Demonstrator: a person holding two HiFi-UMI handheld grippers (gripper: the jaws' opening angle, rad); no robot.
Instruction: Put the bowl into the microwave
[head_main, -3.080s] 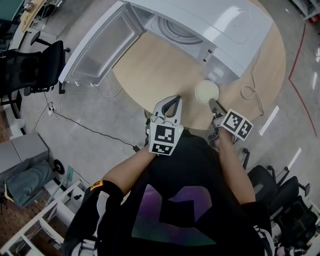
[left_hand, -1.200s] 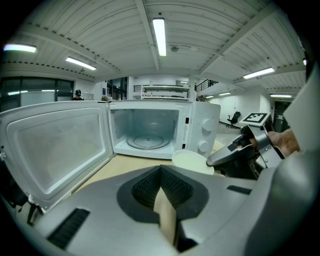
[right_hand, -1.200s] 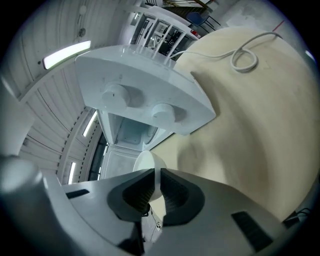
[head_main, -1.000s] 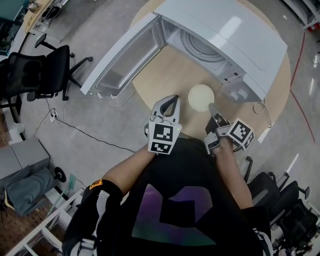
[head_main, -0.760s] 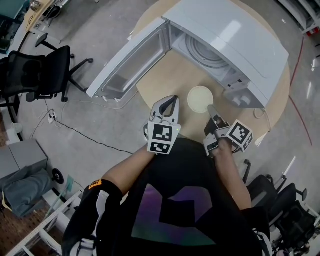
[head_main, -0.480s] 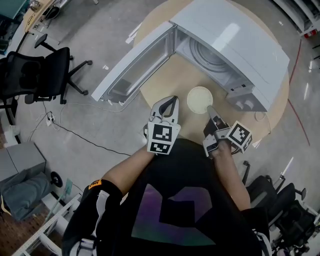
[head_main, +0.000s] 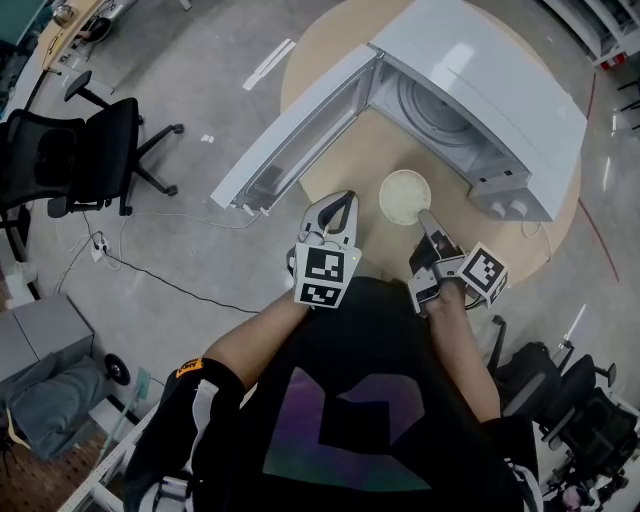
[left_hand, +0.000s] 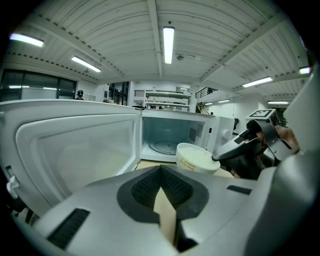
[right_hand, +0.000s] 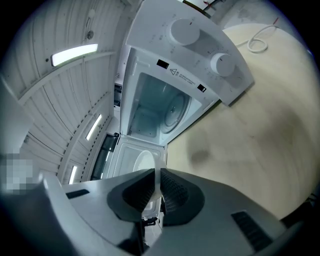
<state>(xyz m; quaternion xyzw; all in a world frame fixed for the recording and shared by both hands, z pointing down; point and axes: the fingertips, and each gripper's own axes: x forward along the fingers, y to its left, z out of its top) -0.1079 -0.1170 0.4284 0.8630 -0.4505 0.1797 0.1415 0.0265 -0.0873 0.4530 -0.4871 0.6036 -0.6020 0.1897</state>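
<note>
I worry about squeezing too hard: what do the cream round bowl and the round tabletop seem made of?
Cream round bowl: likely paper or plastic, matte; thin wall, print on its side. Round tabletop: pale wood-look, smooth sheen, perhaps laminate.

The microwave (head_main: 480, 80) has a smooth, glossy white shell that catches the ceiling lights. Its door (head_main: 300, 140) is white plastic around a cloudy, see-through window, and a clear glass plate (left_hand: 162, 146) lies inside. The desk (head_main: 350, 180) is pale wood, smooth and matt. The bowl (head_main: 404, 196) is thin, creamy white and faintly translucent, seemingly plastic. The left hand-held gripper (head_main: 343, 200) and the right hand-held gripper (head_main: 424, 216) are matt grey plastic with black, finely ribbed pads (left_hand: 145, 190). The floor (head_main: 180, 260) is grey, smooth and slightly shiny. The person's shirt (head_main: 350, 400) is black cloth.
</note>
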